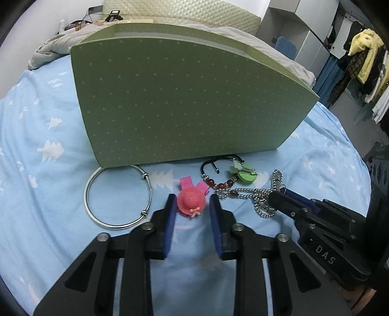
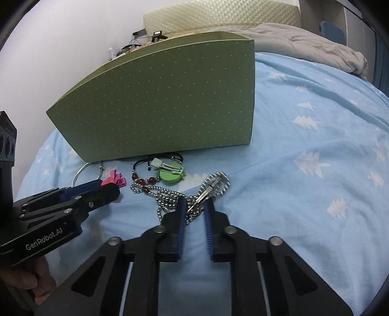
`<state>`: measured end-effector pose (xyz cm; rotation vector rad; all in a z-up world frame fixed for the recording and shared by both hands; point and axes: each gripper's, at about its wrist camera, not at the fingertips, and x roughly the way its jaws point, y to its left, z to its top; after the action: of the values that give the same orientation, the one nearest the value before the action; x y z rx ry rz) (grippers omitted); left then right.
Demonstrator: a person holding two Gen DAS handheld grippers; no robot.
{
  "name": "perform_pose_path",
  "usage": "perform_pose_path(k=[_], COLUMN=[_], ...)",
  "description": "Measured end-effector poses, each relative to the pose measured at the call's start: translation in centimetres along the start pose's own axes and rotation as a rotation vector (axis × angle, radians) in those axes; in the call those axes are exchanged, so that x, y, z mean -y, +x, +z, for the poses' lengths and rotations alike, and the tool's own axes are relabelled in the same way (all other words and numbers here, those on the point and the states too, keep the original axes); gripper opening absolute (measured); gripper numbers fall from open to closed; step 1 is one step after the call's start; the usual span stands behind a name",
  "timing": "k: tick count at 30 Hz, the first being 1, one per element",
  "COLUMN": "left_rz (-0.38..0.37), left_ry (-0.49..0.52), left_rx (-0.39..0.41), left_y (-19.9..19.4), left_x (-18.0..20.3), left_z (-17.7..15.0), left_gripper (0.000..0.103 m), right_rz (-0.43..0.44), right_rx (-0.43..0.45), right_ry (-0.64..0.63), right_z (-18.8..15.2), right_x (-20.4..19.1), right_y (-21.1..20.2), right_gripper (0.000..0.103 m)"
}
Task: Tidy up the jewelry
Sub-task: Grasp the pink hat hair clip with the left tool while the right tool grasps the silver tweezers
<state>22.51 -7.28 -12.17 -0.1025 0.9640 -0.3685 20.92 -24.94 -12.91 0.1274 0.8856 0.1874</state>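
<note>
A green dotted box (image 1: 182, 102) stands on the blue bedsheet, also seen in the right wrist view (image 2: 165, 102). In front of it lie a silver bangle (image 1: 116, 197), a pink hat hair clip (image 1: 190, 201), a red-beaded black cord bracelet (image 1: 216, 179), a green hair clip (image 1: 244, 173) and a silver ball chain (image 2: 170, 197). My left gripper (image 1: 190, 206) is open, its pads on either side of the pink hat clip. My right gripper (image 2: 195, 206) is open with its pads around part of the ball chain and its metal pendant (image 2: 206, 190).
A grey blanket (image 1: 48, 53) and a quilted headboard (image 1: 170, 9) lie behind the box. Clothes (image 1: 364, 60) hang at the right beyond the bed edge. White cabinets (image 1: 304, 29) stand at the back right.
</note>
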Motion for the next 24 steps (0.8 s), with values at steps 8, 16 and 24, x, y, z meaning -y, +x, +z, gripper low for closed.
perform_pose_path(k=[8, 16, 24], left_rz=[-0.012, -0.023, -0.029], left_ry=[0.019, 0.02, 0.017], left_rx=[0.006, 0.03, 0.048], left_y=[-0.4, -2.7, -5.3], left_x=[0.5, 0.6, 1.4], left_z=[0.2, 0.0, -0.6], left_gripper=[0.024, 0.024, 0.024], right_rz=[-0.021, -0.036, -0.047], right_rx=[0.016, 0.028, 0.044], right_ry=[-0.017, -0.015, -0.012], right_z=[0.1, -0.2, -1.2], right_x=[-0.4, -0.7, -1.4], right_y=[-0.8, -3.1, -6.2], right_gripper=[0.004, 0.003, 0.003])
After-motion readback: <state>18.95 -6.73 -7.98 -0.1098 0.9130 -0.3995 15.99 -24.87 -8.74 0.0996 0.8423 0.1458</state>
